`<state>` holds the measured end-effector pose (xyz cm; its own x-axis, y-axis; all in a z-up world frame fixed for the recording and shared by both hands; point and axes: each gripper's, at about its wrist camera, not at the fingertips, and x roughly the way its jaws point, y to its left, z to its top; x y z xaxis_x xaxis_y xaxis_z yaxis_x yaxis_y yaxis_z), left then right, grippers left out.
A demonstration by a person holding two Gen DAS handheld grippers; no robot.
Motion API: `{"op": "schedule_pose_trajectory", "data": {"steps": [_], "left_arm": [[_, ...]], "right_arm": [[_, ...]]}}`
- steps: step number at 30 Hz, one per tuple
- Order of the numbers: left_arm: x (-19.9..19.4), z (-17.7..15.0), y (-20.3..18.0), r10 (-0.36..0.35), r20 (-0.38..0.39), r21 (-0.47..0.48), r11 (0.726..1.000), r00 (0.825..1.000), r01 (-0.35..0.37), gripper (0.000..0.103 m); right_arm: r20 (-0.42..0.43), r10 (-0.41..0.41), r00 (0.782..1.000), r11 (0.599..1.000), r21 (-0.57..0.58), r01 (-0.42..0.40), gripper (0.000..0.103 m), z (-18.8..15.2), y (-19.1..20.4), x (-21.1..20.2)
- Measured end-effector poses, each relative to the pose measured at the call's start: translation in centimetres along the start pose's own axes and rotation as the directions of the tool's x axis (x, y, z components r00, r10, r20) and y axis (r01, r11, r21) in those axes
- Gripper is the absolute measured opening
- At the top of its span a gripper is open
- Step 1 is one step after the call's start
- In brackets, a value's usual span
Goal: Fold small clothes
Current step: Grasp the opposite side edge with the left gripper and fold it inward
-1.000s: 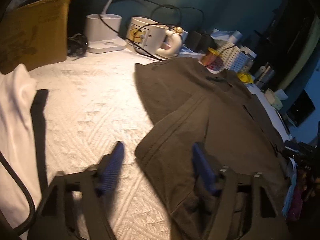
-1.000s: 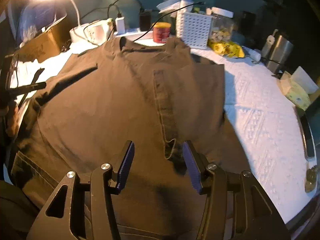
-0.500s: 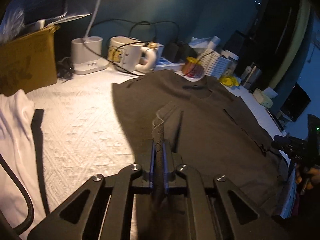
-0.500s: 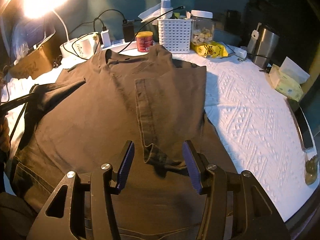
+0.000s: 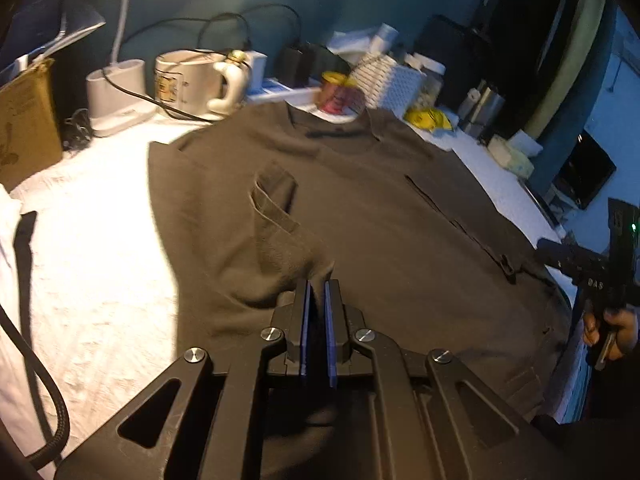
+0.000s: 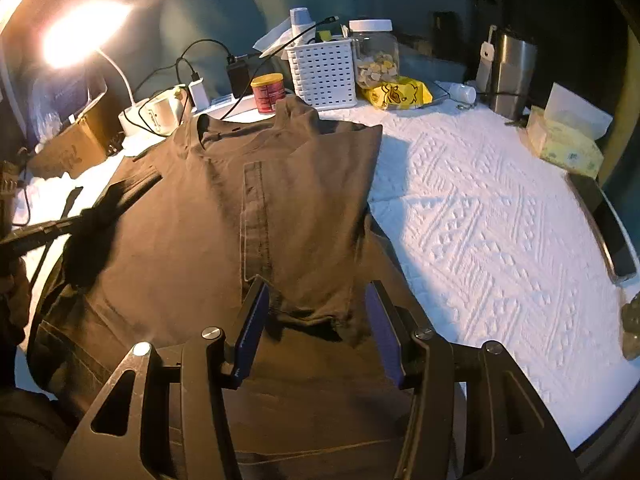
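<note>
Red-labelled can (image 6: 267,94) behind the brown shirt (image 6: 180,240), print perhaps too blurred.

This is a room in a home, with a table serving as a catch-all desk. A white textured cloth (image 6: 480,216) covers the tabletop against a teal wall (image 6: 224,4). Along the back edge sit a lit desk lamp (image 6: 80,36), a ceramic mug (image 5: 188,80), a white slotted basket (image 6: 324,72), a lidded jar of snacks (image 6: 376,56), a red can (image 6: 267,94), chargers with trailing cables (image 6: 240,72), a tissue box (image 6: 568,144) and a steel tumbler (image 6: 516,72).
</note>
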<state>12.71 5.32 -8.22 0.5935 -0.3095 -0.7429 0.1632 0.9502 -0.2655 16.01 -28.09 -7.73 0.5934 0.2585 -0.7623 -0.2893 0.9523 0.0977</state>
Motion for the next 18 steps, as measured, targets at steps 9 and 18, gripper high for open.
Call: {"op": "schedule_pose_trajectory", "data": {"steps": [9,18], "left_arm": [[1.1,-0.5,-2.5,0.052,-0.111,0.092,0.995,0.992,-0.041,0.007],[0.4,2.5,-0.5,0.087,-0.023,0.013,0.996,0.996,-0.087,0.075]], "right_arm": [[-0.002,0.052,0.999,0.998,0.02,-0.052,0.053,-0.5,-1.5,0.6],[0.022,0.061,0.998,0.998,0.012,-0.061,0.053,0.8,-2.2,1.4]]}}
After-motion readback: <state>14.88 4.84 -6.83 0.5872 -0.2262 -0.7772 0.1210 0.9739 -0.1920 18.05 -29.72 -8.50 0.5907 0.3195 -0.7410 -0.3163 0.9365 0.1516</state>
